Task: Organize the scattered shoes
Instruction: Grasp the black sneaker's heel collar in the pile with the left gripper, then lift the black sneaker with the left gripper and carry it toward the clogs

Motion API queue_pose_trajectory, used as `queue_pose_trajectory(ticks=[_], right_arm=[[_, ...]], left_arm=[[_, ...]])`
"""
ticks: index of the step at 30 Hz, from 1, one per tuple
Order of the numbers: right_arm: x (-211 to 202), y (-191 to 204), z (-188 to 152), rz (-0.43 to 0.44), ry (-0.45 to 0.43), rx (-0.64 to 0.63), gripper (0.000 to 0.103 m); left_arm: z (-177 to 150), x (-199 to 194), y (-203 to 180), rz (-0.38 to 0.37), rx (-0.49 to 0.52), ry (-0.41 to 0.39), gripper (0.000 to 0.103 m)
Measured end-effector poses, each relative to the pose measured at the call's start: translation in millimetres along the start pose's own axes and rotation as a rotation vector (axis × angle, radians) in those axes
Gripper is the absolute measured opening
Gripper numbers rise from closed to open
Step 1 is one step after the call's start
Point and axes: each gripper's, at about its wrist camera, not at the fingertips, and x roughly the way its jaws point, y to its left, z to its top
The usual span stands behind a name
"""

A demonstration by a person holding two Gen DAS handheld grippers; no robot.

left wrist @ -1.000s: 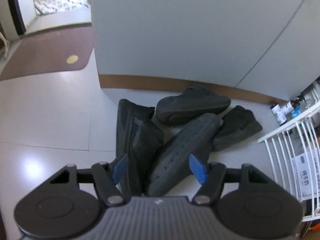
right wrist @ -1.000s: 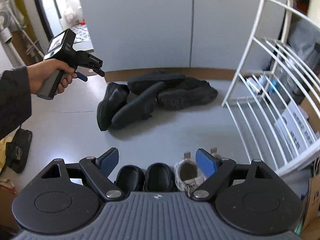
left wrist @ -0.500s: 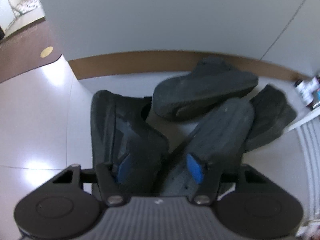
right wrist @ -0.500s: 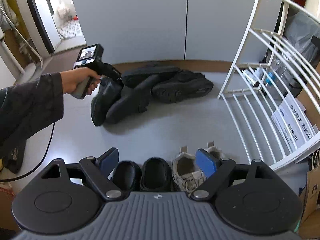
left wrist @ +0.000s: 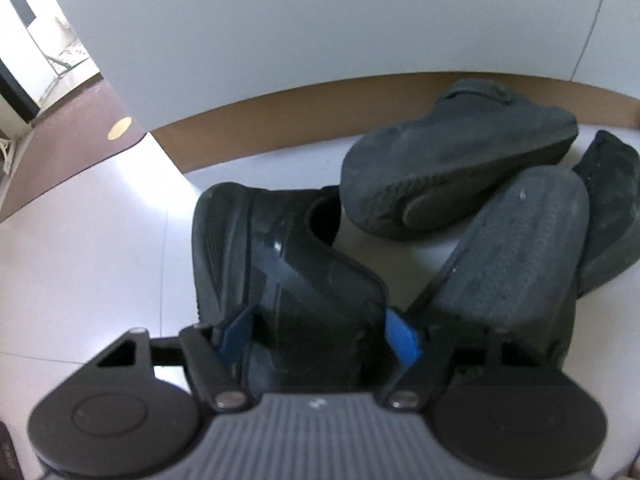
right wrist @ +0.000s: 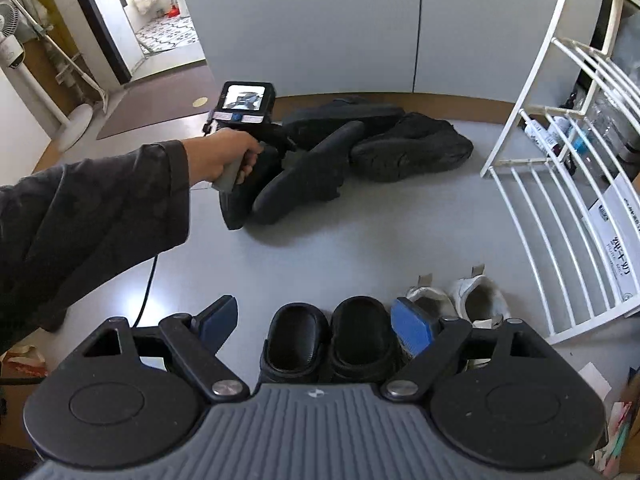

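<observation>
left wrist view: pale glossy floor [left wrist: 100, 220], grey cabinet doors [left wrist: 320, 40] above a brown plinth, brown mat [left wrist: 68, 136] far left. left gripper [left wrist: 318, 334] just been opening, blue pads straddling a black shoe [left wrist: 280, 272] in the scattered pile, no squeeze visible. right gripper [right wrist: 314, 320] wide open, empty, above paired black clogs [right wrist: 332, 340]. white rack [right wrist: 560, 200] right; box writing unreadable.

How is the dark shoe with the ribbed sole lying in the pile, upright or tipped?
Tipped. The ribbed-sole shoe shows its tread to the left wrist camera and leans against the other dark shoes instead of standing on its sole.

Grey floor [right wrist: 360, 248], white rack [right wrist: 560, 184] by wall [right wrist: 320, 20]
</observation>
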Motion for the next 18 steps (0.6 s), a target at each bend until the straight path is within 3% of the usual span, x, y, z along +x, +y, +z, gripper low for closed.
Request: queue_pose_trajectory(ticks=[4, 10, 18], right_arm=[[4.0, -3.6, -2.5, -0.038, 0.009, 0.003, 0.088], [5.7, 4.5, -4.6, -0.036, 0.009, -0.031, 0.088], [13.4, 11.7, -3.7, -0.058, 0.019, -0.055, 0.088]], left_arm=[[-5.6, -6.3, 20.0, 0.0, -0.025, -0.029, 0.065], [-12.8, -8.6, 84.9, 0.014, -0.134, -0.037, 0.046], [-29.3, -6.9, 151.6, -0.106, -0.235, -0.079, 0.034]])
